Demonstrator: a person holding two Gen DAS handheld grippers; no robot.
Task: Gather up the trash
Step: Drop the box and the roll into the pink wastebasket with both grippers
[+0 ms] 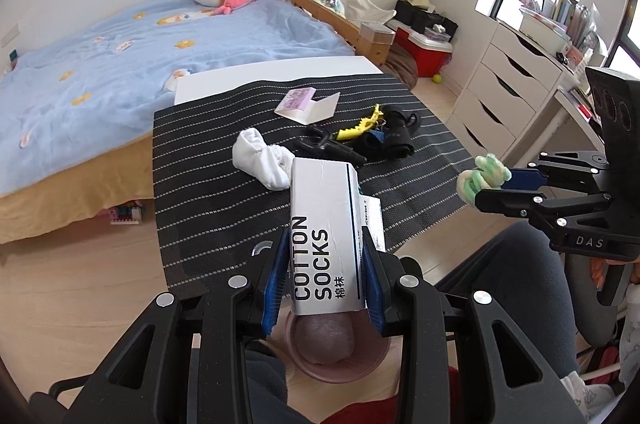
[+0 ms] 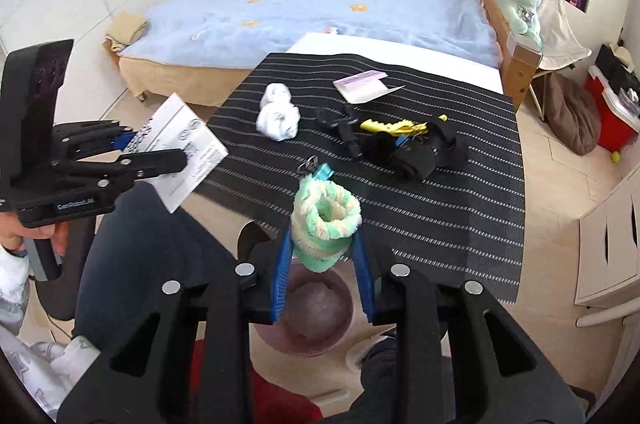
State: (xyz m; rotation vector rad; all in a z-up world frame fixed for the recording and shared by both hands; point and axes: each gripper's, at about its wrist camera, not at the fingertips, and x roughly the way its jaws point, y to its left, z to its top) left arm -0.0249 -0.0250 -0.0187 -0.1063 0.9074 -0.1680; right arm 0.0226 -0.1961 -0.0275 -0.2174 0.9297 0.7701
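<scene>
Left wrist view shows the left gripper (image 1: 328, 264) with jaws clamped on the sock box (image 1: 326, 236) right above the pink bin (image 1: 336, 370), so dropping comes next, while the right gripper (image 2: 323, 256) pinches a green sock (image 2: 326, 224) over that bin

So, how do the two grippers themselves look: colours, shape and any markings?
Both are black plastic linkages with round silver bolts and blue finger pads. The left gripper has a "GenRobot.AI" label on its body, seen from the right wrist. The right gripper is marked "DAS". Each has a black block with three round recesses on top.
</scene>
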